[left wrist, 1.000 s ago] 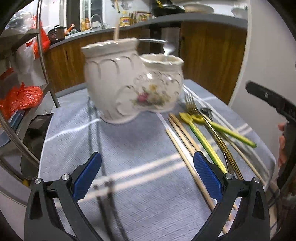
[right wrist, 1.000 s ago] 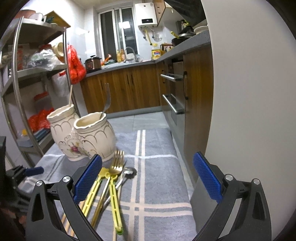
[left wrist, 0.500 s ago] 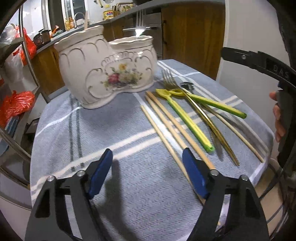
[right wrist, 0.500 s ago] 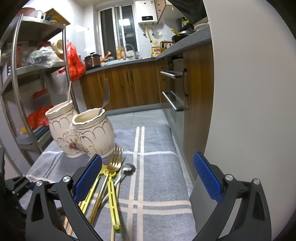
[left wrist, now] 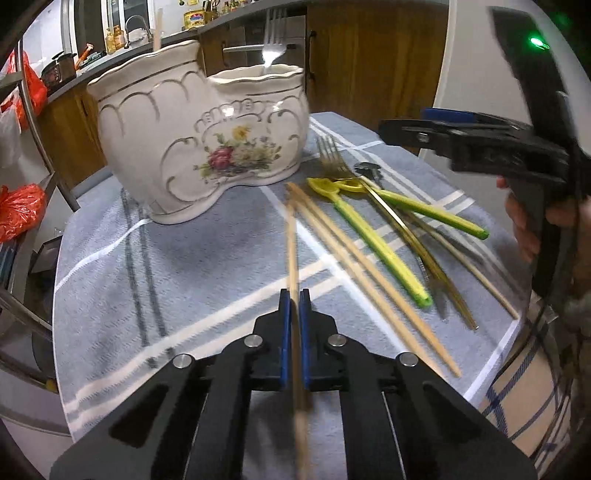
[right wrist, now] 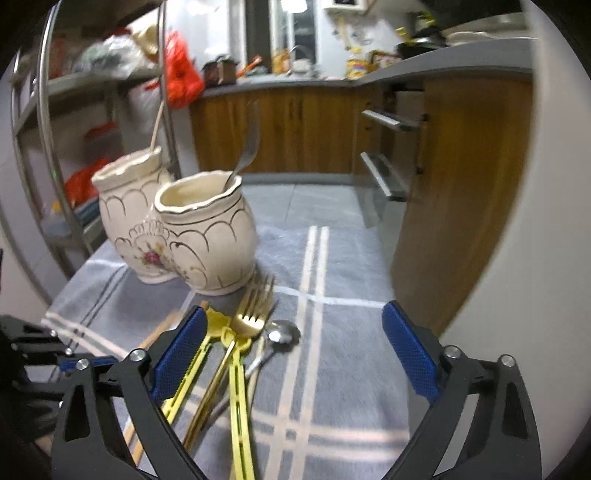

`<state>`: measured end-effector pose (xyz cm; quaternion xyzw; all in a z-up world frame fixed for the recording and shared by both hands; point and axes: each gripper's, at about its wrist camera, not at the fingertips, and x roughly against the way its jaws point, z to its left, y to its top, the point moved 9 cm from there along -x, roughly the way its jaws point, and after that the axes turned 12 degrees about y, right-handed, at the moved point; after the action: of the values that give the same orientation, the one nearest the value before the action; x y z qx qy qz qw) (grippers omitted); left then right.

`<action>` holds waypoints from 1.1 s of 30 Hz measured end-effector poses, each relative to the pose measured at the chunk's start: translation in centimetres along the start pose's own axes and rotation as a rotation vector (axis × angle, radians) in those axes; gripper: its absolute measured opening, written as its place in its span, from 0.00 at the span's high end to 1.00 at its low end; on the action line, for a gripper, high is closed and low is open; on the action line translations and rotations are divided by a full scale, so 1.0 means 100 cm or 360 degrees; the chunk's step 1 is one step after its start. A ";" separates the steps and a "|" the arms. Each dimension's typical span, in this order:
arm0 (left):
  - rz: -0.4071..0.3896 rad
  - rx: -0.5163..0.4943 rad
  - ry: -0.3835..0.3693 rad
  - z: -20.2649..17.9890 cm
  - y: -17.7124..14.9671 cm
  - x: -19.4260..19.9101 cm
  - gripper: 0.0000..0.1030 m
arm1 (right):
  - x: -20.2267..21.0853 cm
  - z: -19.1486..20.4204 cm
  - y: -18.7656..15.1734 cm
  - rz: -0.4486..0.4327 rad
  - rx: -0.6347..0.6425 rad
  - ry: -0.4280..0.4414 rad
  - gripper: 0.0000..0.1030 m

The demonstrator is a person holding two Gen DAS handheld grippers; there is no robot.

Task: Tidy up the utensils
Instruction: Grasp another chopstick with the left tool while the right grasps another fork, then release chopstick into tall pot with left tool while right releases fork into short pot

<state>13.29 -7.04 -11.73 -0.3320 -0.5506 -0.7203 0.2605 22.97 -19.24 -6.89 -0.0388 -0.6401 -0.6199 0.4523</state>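
Observation:
My left gripper [left wrist: 294,297] is shut on a wooden chopstick [left wrist: 291,251], which points toward the cream floral two-pot holder [left wrist: 192,140]. The holder's right pot has a silver fork [left wrist: 274,40] in it and its left pot a chopstick [left wrist: 159,26]. On the cloth lie two more chopsticks [left wrist: 354,266], two yellow-green utensils [left wrist: 373,236], a gold fork [right wrist: 255,306] and a silver spoon [right wrist: 284,334]. My right gripper [right wrist: 293,312] hangs over the fork and spoon heads, its jaws closing. The pads press on nothing.
A grey striped cloth [left wrist: 184,266] covers the small table, whose edge runs near the right in the left wrist view. A metal shelf rack [right wrist: 48,129] stands on the left, wooden cabinets [right wrist: 295,133] behind and a white wall [right wrist: 517,258] on the right.
The left gripper's jaws went from wide open to shut on a chopstick. The right gripper moved in closer above the loose utensils and rolled a little.

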 end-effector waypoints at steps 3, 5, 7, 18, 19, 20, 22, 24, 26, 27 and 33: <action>0.0006 -0.0005 -0.0003 0.010 -0.002 0.001 0.96 | -0.023 -0.003 0.005 0.0102 -0.0027 0.0067 0.37; 0.0007 -0.0006 -0.0002 0.015 -0.004 0.001 0.96 | -0.035 0.000 0.010 0.0152 -0.0015 0.0125 0.44; 0.0007 0.0003 -0.0003 0.020 -0.005 0.001 0.96 | -0.046 0.004 0.012 0.0206 0.0010 0.0189 0.48; -0.0007 0.0014 -0.0026 0.024 -0.005 0.001 0.96 | -0.078 0.006 0.002 0.0367 -0.0022 0.0384 0.76; -0.0007 0.0014 -0.0026 0.024 -0.005 0.000 0.96 | -0.078 0.006 0.003 0.0357 -0.0027 0.0398 0.79; -0.0008 0.0014 -0.0026 0.025 -0.006 0.001 0.96 | -0.077 0.002 0.004 0.0354 -0.0044 0.0417 0.81; -0.0007 0.0014 -0.0027 0.024 -0.006 0.001 0.96 | -0.074 0.000 0.007 0.0334 -0.0075 0.0441 0.87; -0.0006 0.0019 -0.0030 0.024 -0.006 0.001 0.96 | -0.070 -0.001 0.011 0.0306 -0.0067 0.0426 0.95; -0.0005 0.0022 -0.0032 0.024 -0.006 0.001 0.96 | -0.063 -0.001 0.014 0.0271 -0.0061 0.0413 0.95; -0.0006 0.0023 -0.0033 0.025 -0.006 0.000 0.96 | -0.058 0.000 0.017 0.0250 -0.0058 0.0411 0.95; -0.0022 0.0022 -0.0035 0.025 -0.006 0.000 0.96 | -0.019 0.008 0.028 0.0087 -0.0007 0.0356 0.96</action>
<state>13.35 -4.45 -11.64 -0.3341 -0.5607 -0.7146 0.2517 25.35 -16.96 -5.85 0.0121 -0.5829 -0.6092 0.5376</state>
